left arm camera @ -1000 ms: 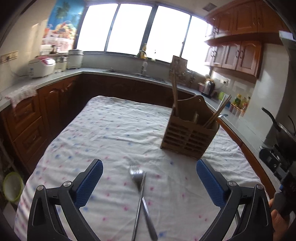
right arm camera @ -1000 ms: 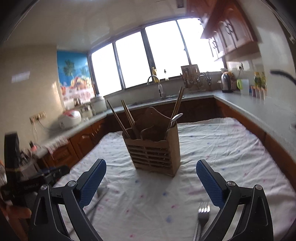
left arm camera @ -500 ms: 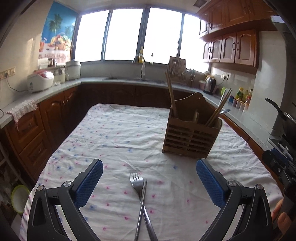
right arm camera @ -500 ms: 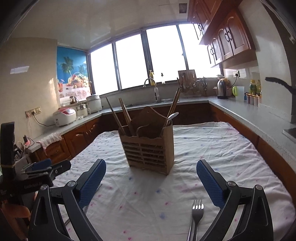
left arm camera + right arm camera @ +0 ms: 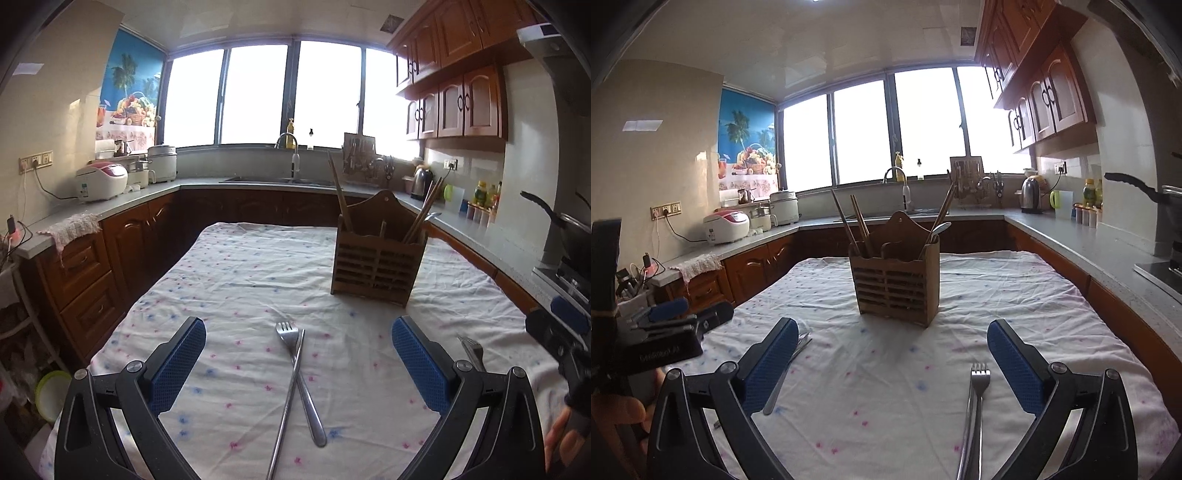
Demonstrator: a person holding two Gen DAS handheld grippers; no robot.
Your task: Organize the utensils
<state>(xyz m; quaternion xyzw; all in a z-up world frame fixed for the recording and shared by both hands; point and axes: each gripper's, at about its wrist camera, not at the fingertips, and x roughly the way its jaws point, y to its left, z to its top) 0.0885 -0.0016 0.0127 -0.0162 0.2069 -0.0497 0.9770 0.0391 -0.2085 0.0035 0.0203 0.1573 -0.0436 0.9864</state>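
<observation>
— So, biggest first: what carries everything?
— A tabletop (image 5: 236, 280) under a white cloth with pink and blue specks. Toward its far side stands a slatted wooden utensil holder (image 5: 376, 258), upright, with chopsticks (image 5: 858, 225) leaning out of its compartments and a spoon (image 5: 940, 229) at its right end.
— And the grippers?
— Both hover low over the near part of the cloth. The left gripper (image 5: 298, 363) has its blue-padded fingers (image 5: 177, 363) spread wide, holding nothing. The right gripper (image 5: 892, 363) is likewise spread, its fingers (image 5: 1015, 363) empty.
— Where are the loose utensils?
— Between the left fingers lie a fork (image 5: 297, 367) and a slim metal piece (image 5: 286, 406), crossed over each other like an X, tines pointing at the holder. The slim one could be a chopstick; its end is cut off by the frame edge.
— Anything else?
— In the right wrist view, 1 more fork (image 5: 977, 402) lies flat just inside the right finger, apart from it, with another thin handle alongside.
</observation>
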